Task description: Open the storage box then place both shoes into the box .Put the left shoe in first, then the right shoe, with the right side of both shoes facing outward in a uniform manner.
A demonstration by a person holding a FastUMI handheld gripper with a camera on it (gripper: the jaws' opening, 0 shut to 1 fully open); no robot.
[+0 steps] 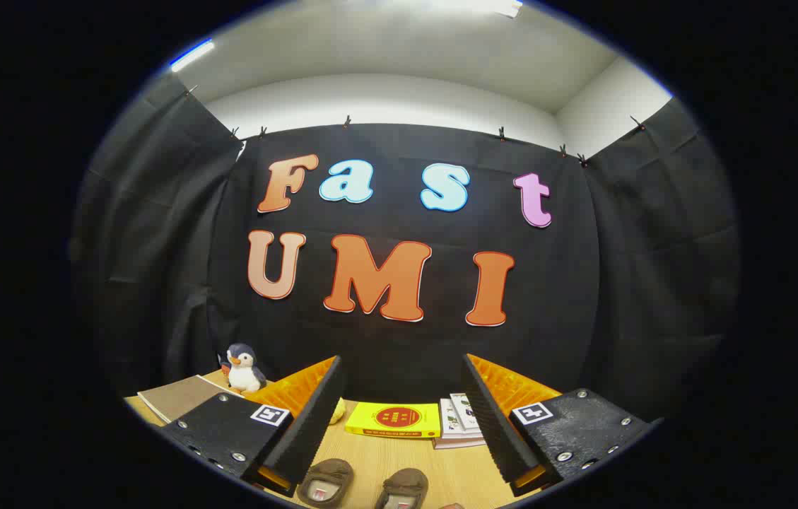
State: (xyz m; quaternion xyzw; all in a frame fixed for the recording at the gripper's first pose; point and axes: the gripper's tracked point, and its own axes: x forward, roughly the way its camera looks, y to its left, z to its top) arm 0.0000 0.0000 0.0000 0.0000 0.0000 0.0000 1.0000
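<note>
Two brown shoes lie side by side on the wooden table (370,456), one (326,482) near the left finger and the other (402,489) to its right; only their front parts show. My gripper (401,410) is held above the table and stands open, its fingers wide apart with nothing between them. The shoes sit low between the fingers, below their tips.
A yellow book (394,420) lies flat beyond the fingers near the wall. A small stack of booklets (460,423) sits to its right. A plush penguin (243,368) stands at the far left beside a tan notebook (179,397).
</note>
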